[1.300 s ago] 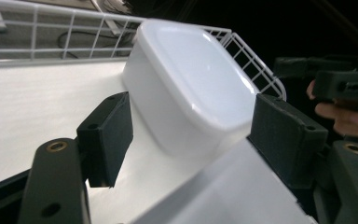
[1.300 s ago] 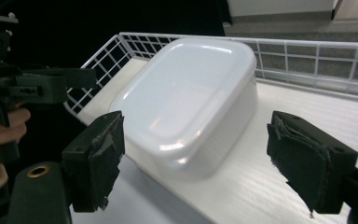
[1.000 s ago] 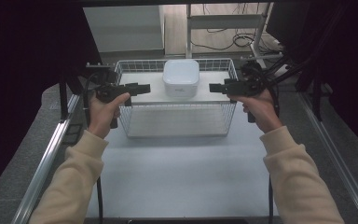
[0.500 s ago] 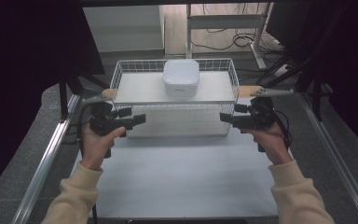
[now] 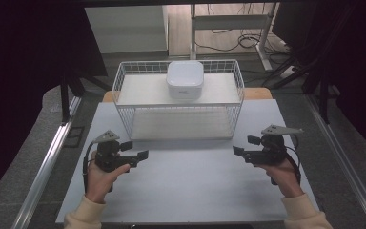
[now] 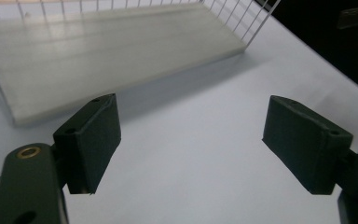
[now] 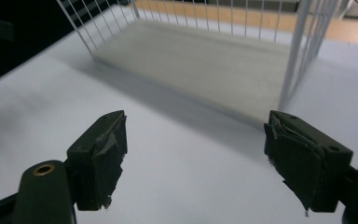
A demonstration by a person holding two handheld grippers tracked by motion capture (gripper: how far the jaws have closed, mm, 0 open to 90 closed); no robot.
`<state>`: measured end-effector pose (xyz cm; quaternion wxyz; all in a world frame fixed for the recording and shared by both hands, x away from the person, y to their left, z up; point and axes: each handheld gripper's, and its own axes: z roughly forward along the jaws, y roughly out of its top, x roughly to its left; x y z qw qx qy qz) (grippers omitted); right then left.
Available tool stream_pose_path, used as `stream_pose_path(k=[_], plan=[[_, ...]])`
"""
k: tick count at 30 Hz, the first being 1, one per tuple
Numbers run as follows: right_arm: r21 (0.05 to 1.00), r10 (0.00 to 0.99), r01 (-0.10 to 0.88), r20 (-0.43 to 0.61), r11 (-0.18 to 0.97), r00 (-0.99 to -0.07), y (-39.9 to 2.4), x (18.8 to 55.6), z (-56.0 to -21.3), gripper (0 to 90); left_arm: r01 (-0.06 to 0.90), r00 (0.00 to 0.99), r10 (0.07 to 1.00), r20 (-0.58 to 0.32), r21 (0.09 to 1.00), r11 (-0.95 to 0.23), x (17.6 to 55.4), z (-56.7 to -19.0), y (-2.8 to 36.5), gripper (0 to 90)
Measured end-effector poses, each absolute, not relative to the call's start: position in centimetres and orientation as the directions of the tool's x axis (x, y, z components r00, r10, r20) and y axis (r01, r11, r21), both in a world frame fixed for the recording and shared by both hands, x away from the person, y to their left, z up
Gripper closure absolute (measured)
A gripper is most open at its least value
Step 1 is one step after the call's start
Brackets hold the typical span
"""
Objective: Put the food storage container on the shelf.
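Note:
A white wire basket [image 5: 124,86] stands at the back of the white table [image 5: 186,191]. A white square box [image 5: 185,79] rests on a white upper shelf inside it. My left gripper [image 5: 136,150] is held low over the table, in front of the basket's left corner. It is open, its jaws have just been opening, and nothing is between them. My right gripper [image 5: 245,145] is open and empty in front of the basket's right corner. In the left gripper view the left gripper [image 6: 191,102] faces the basket's lower board [image 6: 112,51]. In the right gripper view the right gripper [image 7: 196,116] faces the wire basket [image 7: 293,60].
Metal rails run along the table's left side [image 5: 47,167] and right side [image 5: 343,162]. A wooden board [image 5: 257,93] shows behind the basket. Farther back, desk legs and cables [image 5: 228,38] lie on the floor. Bare tabletop stretches between the two grippers.
Both hands have come down and back toward me, from beside the basket's upper sides to low over the table in front of it. The left jaws stand wider.

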<state>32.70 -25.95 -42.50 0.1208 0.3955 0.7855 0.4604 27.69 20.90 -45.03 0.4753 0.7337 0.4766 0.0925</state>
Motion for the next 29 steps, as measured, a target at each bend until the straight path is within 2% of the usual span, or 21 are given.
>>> stream_pose_path(k=[9,29], plan=[[0.764,0.747,0.568,0.178,0.305,-0.640,-26.6,32.1,-46.7,20.6,0.635,0.509,0.812,-0.287,0.762,-0.129,27.2,-47.5,21.1,19.5],[0.794,0.746,0.541,0.177,0.277,-0.642,-26.8,32.0,-46.3,19.5,0.642,0.499,0.816,-0.292,0.757,-0.122,27.3,-47.6,21.3,19.2]])
